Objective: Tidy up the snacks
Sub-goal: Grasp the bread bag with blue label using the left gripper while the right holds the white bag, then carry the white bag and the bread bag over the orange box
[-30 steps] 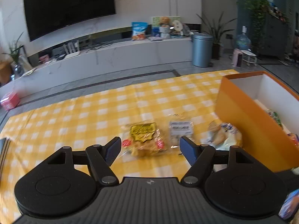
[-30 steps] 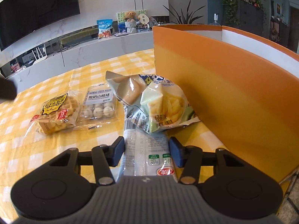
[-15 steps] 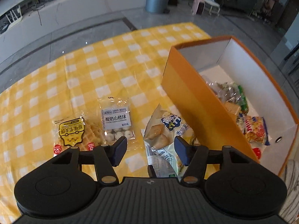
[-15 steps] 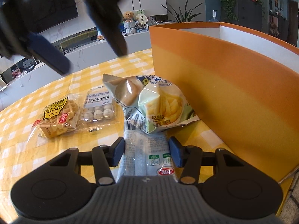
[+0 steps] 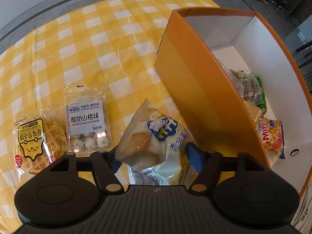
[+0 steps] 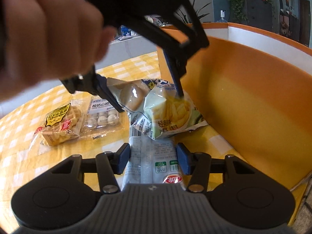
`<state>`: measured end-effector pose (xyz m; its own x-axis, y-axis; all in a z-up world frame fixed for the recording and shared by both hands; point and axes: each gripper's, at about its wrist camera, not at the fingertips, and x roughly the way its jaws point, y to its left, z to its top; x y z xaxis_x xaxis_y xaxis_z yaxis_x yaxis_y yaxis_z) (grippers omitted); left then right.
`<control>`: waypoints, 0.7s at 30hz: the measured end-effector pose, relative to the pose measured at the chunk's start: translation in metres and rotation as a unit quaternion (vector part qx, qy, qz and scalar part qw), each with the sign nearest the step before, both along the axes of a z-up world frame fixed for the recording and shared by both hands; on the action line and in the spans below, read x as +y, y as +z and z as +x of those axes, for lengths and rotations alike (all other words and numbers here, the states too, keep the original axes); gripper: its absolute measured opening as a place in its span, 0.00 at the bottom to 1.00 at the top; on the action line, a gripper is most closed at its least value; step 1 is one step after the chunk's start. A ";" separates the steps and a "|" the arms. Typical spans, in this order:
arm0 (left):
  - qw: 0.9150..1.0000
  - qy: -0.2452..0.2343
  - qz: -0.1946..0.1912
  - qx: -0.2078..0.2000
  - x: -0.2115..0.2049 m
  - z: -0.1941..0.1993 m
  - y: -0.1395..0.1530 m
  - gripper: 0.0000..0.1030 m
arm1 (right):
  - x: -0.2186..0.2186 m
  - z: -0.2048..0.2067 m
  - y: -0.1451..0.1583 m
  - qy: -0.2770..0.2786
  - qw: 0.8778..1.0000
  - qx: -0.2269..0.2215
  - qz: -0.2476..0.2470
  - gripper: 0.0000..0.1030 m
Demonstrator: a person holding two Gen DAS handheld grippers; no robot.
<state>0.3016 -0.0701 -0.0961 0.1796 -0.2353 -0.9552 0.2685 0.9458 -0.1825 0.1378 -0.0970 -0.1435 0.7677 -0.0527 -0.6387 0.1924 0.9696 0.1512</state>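
With its jaws apart around the puffy chip bag (image 5: pixel 154 142), which is lying on the counter (image 5: pixel 81 44) beside the orange box (image 5: pixel 197 89), the left tool (image 5: pixel 154 156) is risking a slippery pinch, while the right tool (image 6: pixel 153 159) is straddling a flat packet (image 6: pixel 152 161) unclamped.

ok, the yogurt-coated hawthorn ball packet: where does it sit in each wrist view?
Left wrist: hawthorn ball packet, left of centre, flat on the checked cloth, between the waffle pack and the chip bag.
Right wrist: hawthorn ball packet, left of centre, its top edge crossed by a finger of the left gripper.
Shared landmark: the orange box, on the right in both.
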 end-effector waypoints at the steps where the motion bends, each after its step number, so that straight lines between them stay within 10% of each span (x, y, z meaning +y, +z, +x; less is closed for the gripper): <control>1: 1.000 0.006 -0.001 0.000 0.001 0.001 0.000 0.67 | -0.001 0.000 0.000 -0.001 1.000 -0.001 0.003 0.50; 5: 1.000 0.004 -0.003 -0.019 0.003 -0.002 0.008 0.52 | 0.001 0.000 0.000 0.001 1.000 -0.001 -0.006 0.50; 21: 0.988 0.059 -0.066 -0.124 0.044 -0.049 0.096 0.50 | -0.004 -0.006 0.004 0.000 1.000 -0.009 0.024 0.45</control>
